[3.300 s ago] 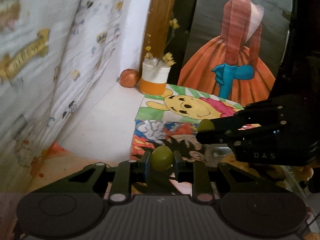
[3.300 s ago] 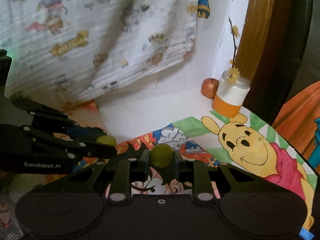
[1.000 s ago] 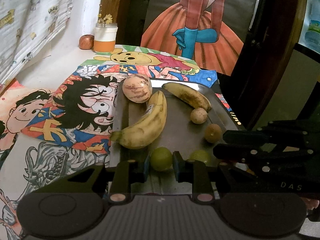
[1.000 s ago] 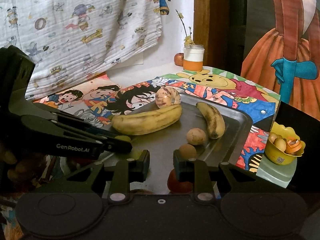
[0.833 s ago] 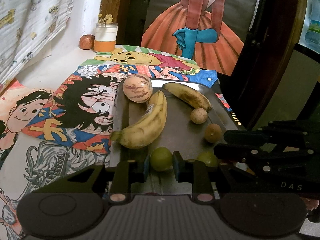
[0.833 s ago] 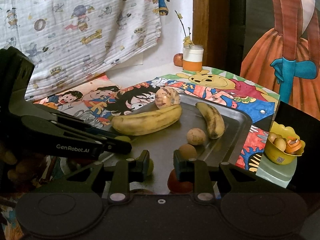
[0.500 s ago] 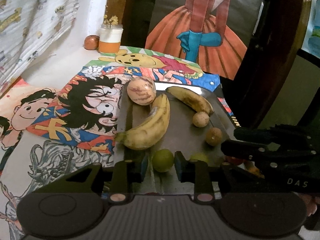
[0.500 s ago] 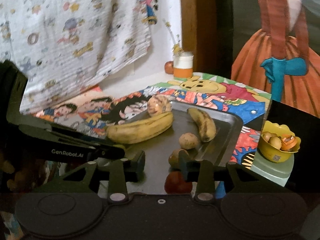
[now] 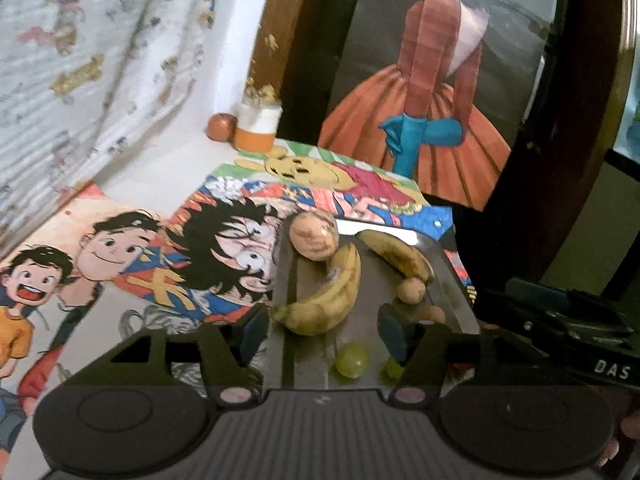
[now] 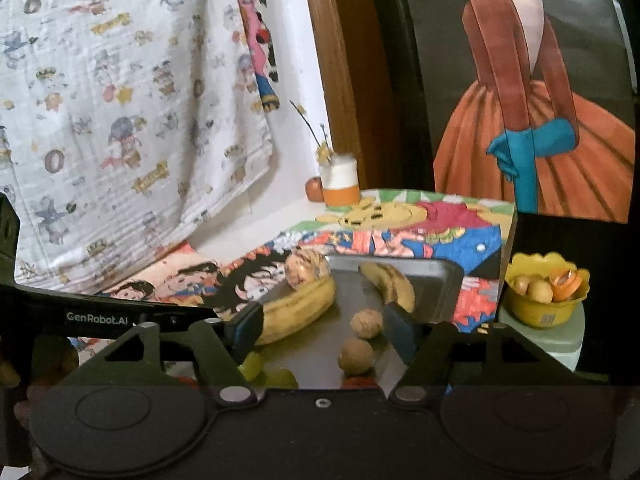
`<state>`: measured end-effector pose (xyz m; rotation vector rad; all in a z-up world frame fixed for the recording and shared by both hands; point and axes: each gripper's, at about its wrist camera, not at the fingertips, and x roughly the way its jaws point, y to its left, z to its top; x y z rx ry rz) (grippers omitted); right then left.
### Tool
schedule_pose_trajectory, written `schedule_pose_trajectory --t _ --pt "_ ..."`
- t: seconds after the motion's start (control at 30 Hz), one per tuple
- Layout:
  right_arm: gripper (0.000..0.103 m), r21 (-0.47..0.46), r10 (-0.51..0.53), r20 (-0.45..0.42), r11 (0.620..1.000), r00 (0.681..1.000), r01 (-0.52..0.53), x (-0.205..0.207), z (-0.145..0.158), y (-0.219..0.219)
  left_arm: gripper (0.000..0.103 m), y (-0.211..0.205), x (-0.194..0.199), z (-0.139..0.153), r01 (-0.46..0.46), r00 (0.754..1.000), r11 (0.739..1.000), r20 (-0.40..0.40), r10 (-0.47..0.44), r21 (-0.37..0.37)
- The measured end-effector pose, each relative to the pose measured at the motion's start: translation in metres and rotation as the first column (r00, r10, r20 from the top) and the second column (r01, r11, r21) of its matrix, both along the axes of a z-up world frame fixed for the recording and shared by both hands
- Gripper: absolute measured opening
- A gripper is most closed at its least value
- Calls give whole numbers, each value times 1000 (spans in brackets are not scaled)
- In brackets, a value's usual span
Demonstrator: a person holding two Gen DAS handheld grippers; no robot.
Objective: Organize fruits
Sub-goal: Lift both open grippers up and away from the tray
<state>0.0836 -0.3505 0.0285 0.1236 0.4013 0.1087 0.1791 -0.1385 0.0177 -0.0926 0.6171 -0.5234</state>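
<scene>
A metal tray (image 9: 372, 280) holds a large banana (image 9: 332, 300), a smaller banana (image 9: 400, 256), a speckled round fruit (image 9: 314, 236) and two small brown fruits (image 9: 411, 290). Two green fruits lie at the tray's near end: one (image 9: 351, 354) just in front of my left gripper (image 9: 323, 334), the other (image 9: 394, 368) beside its right finger. My left gripper is open and holds nothing. My right gripper (image 10: 322, 332) is also open and hovers over the near end of the tray (image 10: 436, 276), above the green fruits (image 10: 252, 362) and a brown fruit (image 10: 355, 355).
Cartoon drawings (image 9: 200, 248) cover the table. A white and orange jar (image 10: 340, 182) with an orange-red ball (image 10: 314, 189) stands at the far corner. A yellow bowl (image 10: 544, 292) of fruit sits right of the table. A patterned cloth (image 10: 120, 120) hangs on the left.
Both grippers carried a green fruit over the tray. The left gripper has let its fruit go onto the tray, and both now stand wide open and a little farther back.
</scene>
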Motion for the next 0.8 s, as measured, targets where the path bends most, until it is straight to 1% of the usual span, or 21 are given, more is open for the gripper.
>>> schedule_pose_trajectory --t 0.07,0.23,0.3,0.5,0.67,0.8 --pt "77 0 1 20 1000 1000 -1 -4 6 3 82 5 -5 5 -27 1000 1000 15 27 -10" --pt "87 1 -5 69 1000 998 5 -13 21 8 92 18 -16 17 -78 996 996 44 79 -34" --pt "93 -5 -10 89 1000 996 11 -17 27 12 98 24 -21 21 -103 993 994 55 106 -44" --pt "101 -15 -12 132 1000 991 14 -31 38 21 102 37 -35 30 -154 984 985 78 160 -75" --pt "102 -14 -17 150 1000 989 19 -41 41 27 103 43 -46 35 -188 976 978 98 197 -92" --pt "102 3 -32 154 999 987 32 -49 42 29 103 44 -55 37 -220 966 971 117 229 -89"
